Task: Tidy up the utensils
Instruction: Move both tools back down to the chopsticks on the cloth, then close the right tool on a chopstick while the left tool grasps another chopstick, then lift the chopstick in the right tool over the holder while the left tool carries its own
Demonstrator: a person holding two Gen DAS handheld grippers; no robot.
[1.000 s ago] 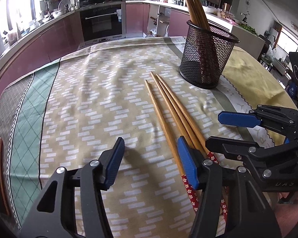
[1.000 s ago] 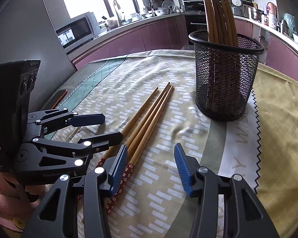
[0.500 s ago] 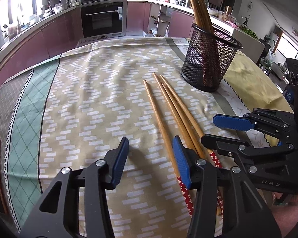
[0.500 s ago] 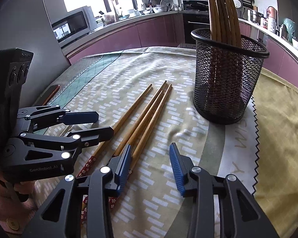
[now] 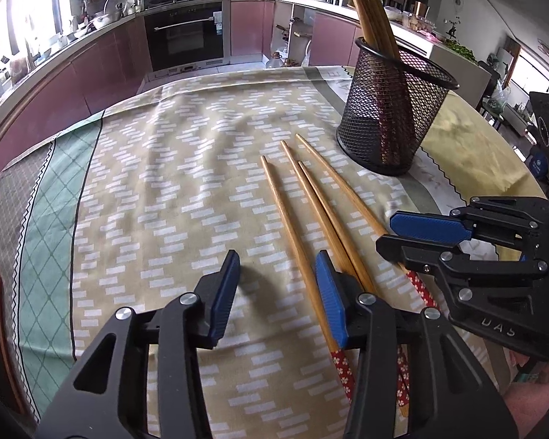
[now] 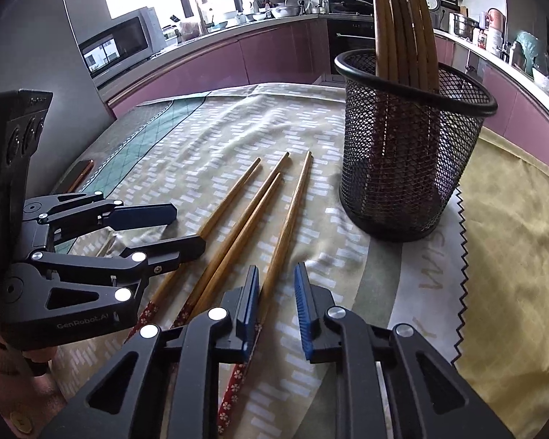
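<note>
Fingers on both the left gripper [image 5: 278,296] and right gripper [image 6: 274,311] are spread apart holding nothing, four chopsticks [image 6: 238,219] lie loose on the tablecloth [image 5: 164,183], and the mesh cup [image 6: 410,168] has more standing in it.

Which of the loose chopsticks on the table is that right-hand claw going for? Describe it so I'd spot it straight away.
Find the black mesh cup holding upright chopsticks. Four loose chopsticks lie fanned on the patterned cloth beside it. The one meant lies nearest the cup, apart from the other three, and its shaft runs into the gap of the right gripper.

Left tongs [image 6: 157,234] read "GenRobot.AI"; right tongs [image 5: 410,234] read "DAS" (partial).
</note>
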